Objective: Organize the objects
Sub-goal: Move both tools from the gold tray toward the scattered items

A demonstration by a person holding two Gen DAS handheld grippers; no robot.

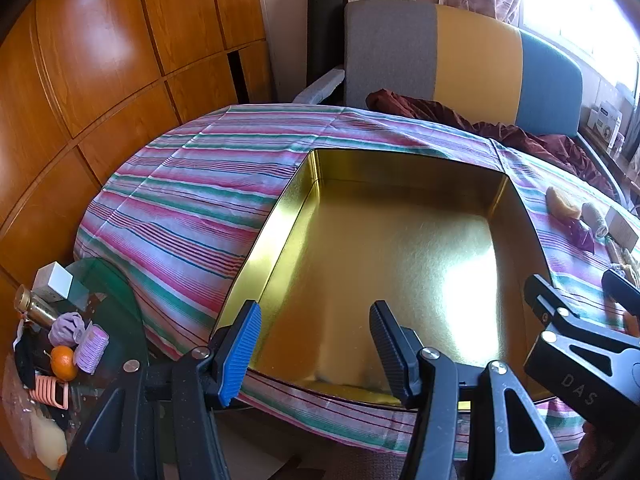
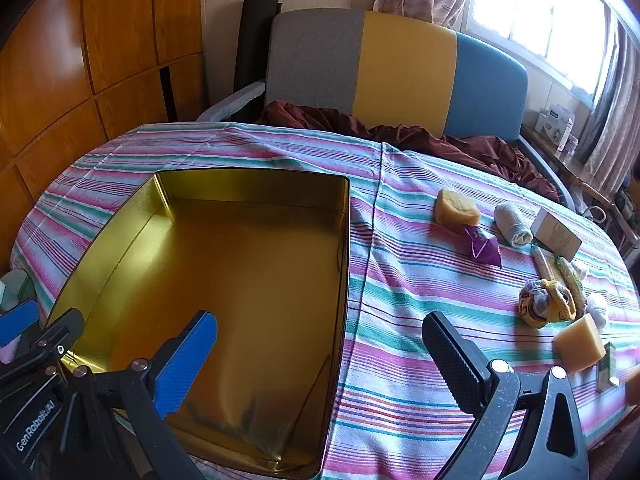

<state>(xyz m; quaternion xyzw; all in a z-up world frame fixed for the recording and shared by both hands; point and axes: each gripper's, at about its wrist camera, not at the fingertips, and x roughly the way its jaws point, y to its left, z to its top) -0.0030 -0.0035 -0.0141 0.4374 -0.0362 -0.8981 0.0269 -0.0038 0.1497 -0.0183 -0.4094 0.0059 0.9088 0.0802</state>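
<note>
An empty gold tin box (image 1: 392,264) sits on the striped tablecloth; it also shows in the right wrist view (image 2: 224,280). My left gripper (image 1: 316,344) is open and empty over the tin's near edge. My right gripper (image 2: 320,356) is open and empty over the tin's right wall; it also shows in the left wrist view (image 1: 580,296). Loose items lie to the right: a yellow sponge (image 2: 456,208), a purple wrapper (image 2: 482,246), a rolled grey cloth (image 2: 512,224), a small box (image 2: 558,234), a yellow sock bundle (image 2: 546,304) and a sponge block (image 2: 580,342).
A grey, yellow and blue chair (image 2: 400,72) with dark red fabric (image 2: 440,140) stands behind the table. A wooden cabinet (image 1: 100,80) is on the left. A glass side table (image 1: 100,300) at lower left holds an orange (image 1: 64,362) and clutter.
</note>
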